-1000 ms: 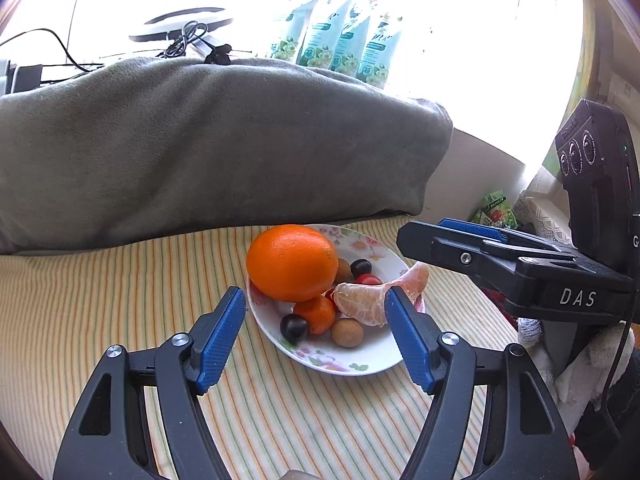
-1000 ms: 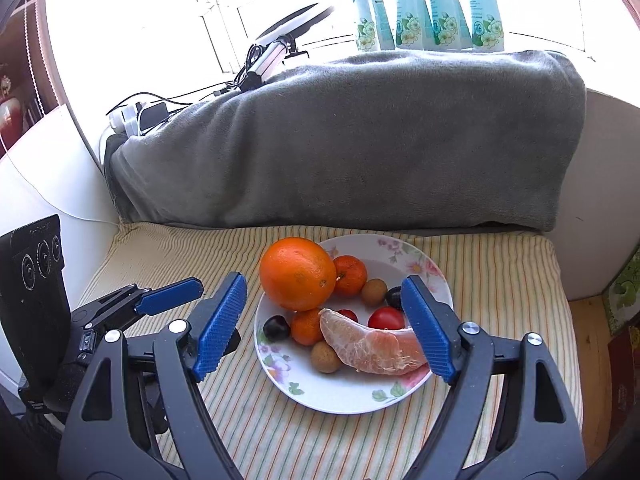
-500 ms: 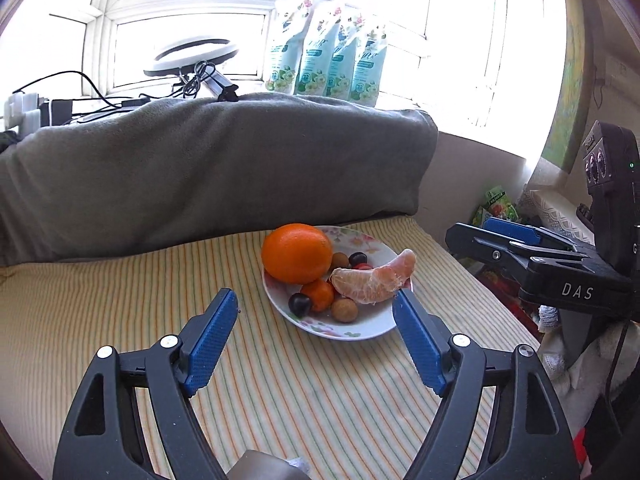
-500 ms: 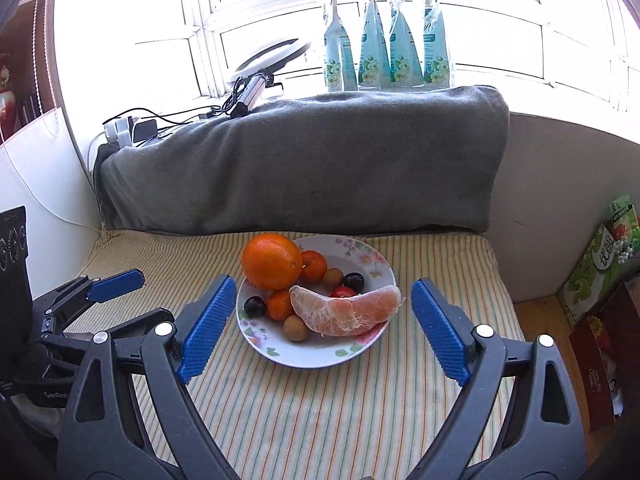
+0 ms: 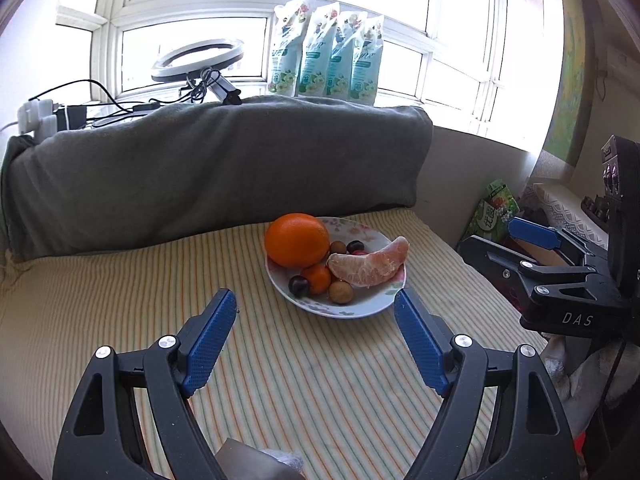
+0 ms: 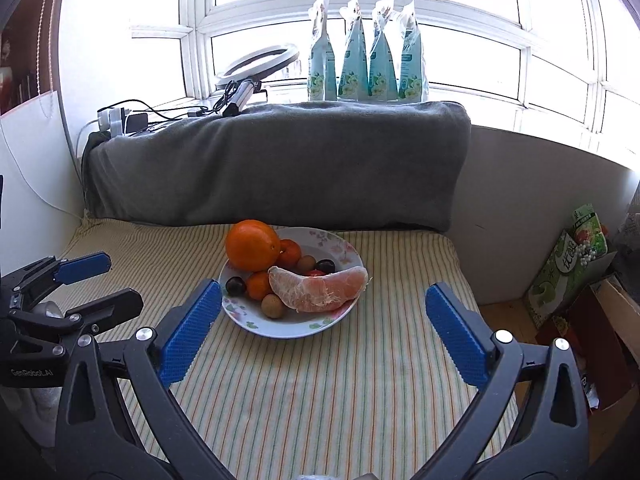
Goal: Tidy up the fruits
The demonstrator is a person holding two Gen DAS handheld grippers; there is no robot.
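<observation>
surface: striped cloth (image 6: 320, 392) in yellow, green and white covers a low padded ledge beneath a bright window
left gripper (image 5: 316, 332): jaws spread and empty, blue pads clear of everything, set over bare cloth just short of the plate
right gripper (image 6: 322, 330): jaws opening, already very wide – nothing between the pads but cloth and the near rim of the plate; in the left wrist view it shows at the right edge (image 5: 536, 256), off beside the ledge
plate (image 6: 344, 246): white with a floral rim, resting on the cloth near the middle of the ledge, holding all the fruit
large orange (image 6: 252, 245): at the back left of the plate, the biggest piece
peeled citrus segment (image 6: 318, 289): long and curved, lying across the front right of the plate
small fruits: two little oranges (image 6: 259, 285), two dark plums (image 6: 236, 285), two brown round ones (image 6: 273, 306) and a bit of something red – all packed between the large orange and the segment
behind: grey blanket (image 6: 280, 164) draped along the back edge of the cloth
window sill: four teal pouches (image 6: 366, 56) standing in a row, a ring light (image 6: 258, 62) and cables to their left
right side: green carton (image 6: 572, 268) on the floor beside the ledge
</observation>
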